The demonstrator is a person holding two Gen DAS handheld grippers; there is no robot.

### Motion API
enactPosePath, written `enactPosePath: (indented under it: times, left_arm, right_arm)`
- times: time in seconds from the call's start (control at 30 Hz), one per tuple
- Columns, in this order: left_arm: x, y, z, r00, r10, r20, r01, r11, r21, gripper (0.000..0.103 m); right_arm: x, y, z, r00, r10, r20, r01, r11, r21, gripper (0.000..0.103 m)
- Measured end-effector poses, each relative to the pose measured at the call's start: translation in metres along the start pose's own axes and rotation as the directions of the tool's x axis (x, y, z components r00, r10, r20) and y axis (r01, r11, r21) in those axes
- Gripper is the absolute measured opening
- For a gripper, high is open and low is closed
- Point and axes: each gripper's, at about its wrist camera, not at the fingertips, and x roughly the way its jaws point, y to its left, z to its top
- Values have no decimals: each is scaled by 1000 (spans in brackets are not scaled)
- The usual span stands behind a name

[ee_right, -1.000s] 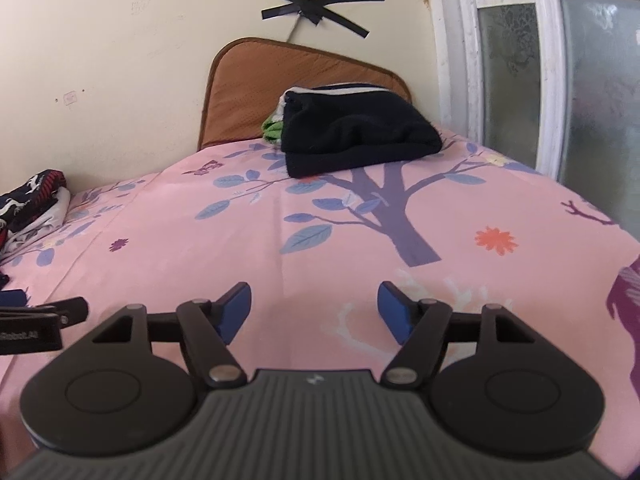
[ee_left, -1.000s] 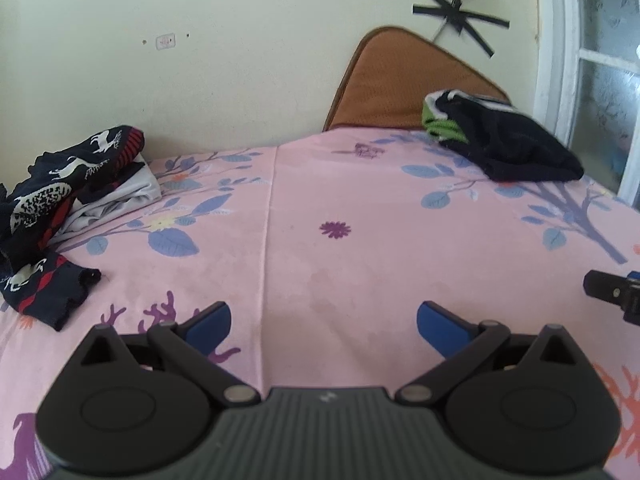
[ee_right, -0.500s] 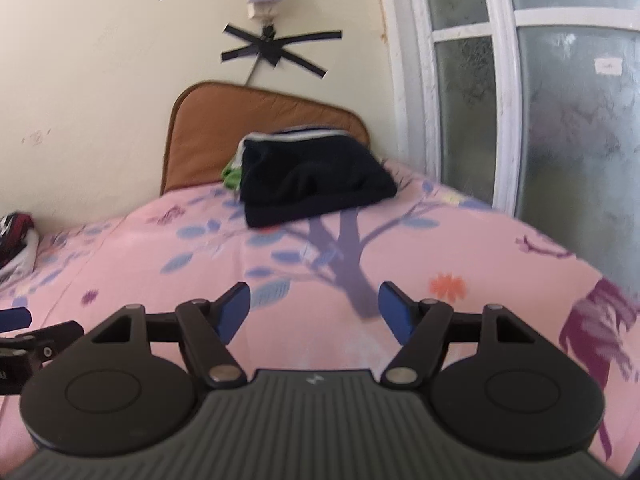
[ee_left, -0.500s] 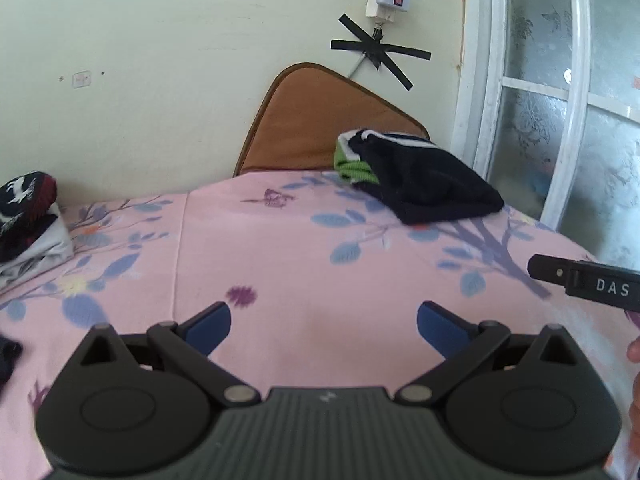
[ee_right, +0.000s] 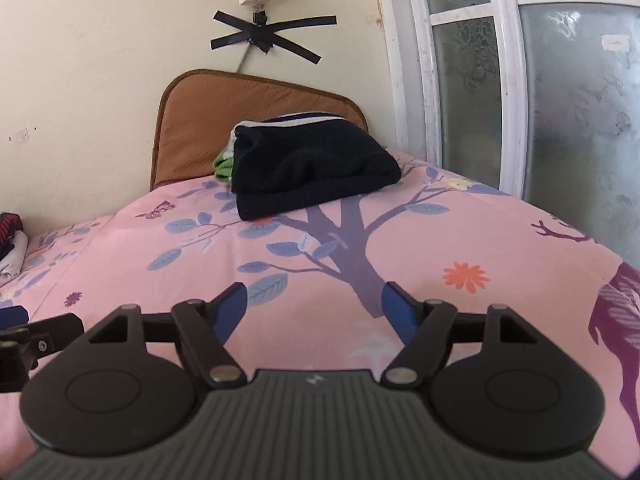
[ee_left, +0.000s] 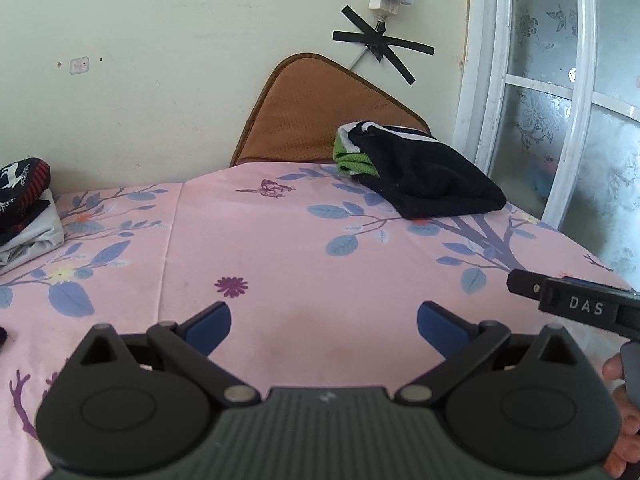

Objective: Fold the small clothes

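both tools empty. left gripper (ee_left: 324, 320) jaws spread wide, nothing between the blue pads, only bare pink sheet (ee_left: 280, 240) below. right gripper (ee_right: 312, 308) also spread, jaws just been opening a touch more, nothing between them, hanging over the tree print on the sheet. right tool's black finger pokes into the left view at the right edge, a hand (ee_left: 624, 420) behind it.

no garment laid out on the middle of the bed. looks like the gap between items: one piece done, next not yet picked.

further out, left side: loose pile (ee_left: 24, 208), dark deer-print piece on top of a grey/white one, not squared up. likely the unfolded stock. only its edge shows in the right view.

far right corner: folded stack (ee_right: 308, 168), dark navy piece on top, green and white ones under it, sitting in front of the brown cushion (ee_right: 248, 120) leaning on the wall. window frame just beside it.

judgement for the next step: go to the left pile with the left tool, pinch only the top layer at an edge or corner so the grey piece underneath stays put. drag to the bare middle, spread flat before any fold. bring the right tool to the opposite corner so both hold one hem. keep pads low and level, fabric is thin and slips. risk: grabbing two layers, or bunching the sheet with it.
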Motion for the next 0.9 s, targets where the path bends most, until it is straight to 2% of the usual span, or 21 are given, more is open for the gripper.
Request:
enactPosePath:
  times: [0.3,0.9]
  left_arm:
    - [-3,-4,-1,1000,13,16,-14,999,36,103]
    - [0,-1,-1,1000,30,1,-30,999,17,103]
  right_arm:
    - [-1,-3,1,1000,15,11,-16,999,28,76]
    - [-7,-13,1,998,51,43,-54,995,78,77]
